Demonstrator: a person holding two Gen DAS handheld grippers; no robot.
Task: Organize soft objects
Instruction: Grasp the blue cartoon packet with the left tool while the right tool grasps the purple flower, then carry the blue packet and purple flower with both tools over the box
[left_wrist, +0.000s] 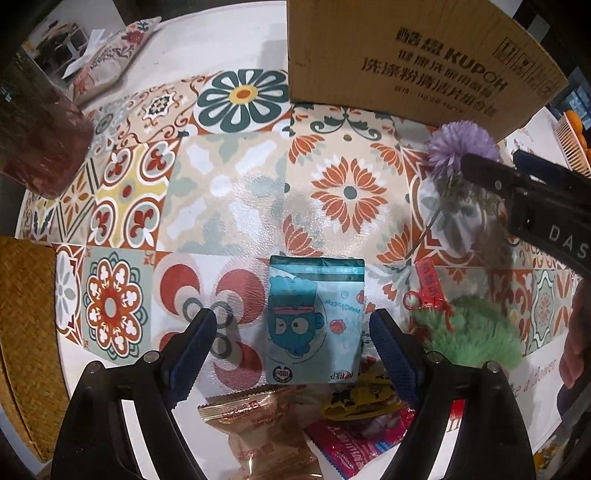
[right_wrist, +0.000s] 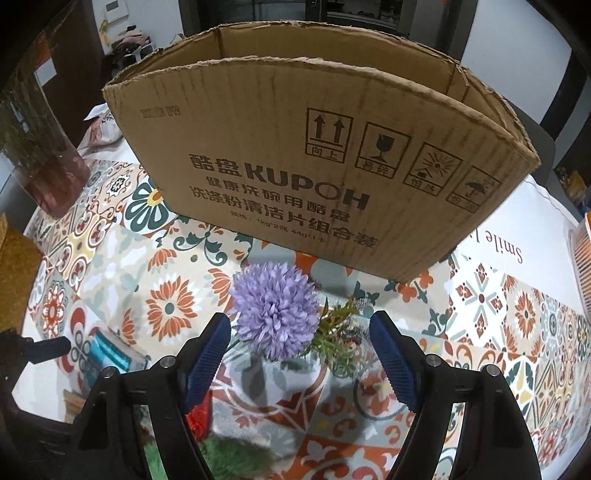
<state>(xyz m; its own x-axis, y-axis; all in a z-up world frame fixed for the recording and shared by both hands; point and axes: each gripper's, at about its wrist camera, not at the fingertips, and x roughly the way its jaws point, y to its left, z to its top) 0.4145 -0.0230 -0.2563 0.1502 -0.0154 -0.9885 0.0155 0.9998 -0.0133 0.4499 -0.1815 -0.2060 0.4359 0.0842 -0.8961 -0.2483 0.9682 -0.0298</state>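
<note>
My left gripper is open, its fingers either side of a blue cartoon pouch lying flat on the patterned tablecloth. My right gripper is open, with a purple artificial flower and its green sprigs between the fingers. The flower also shows in the left wrist view, with the right gripper beside it. A green fluffy toy with a red clip and tag lies right of the pouch. An open cardboard box stands behind the flower.
Snack packets lie near me: a brown one, a red one and a yellow item. A woven basket is at the left edge, a dark glass vase at far left, and a floral cushion behind.
</note>
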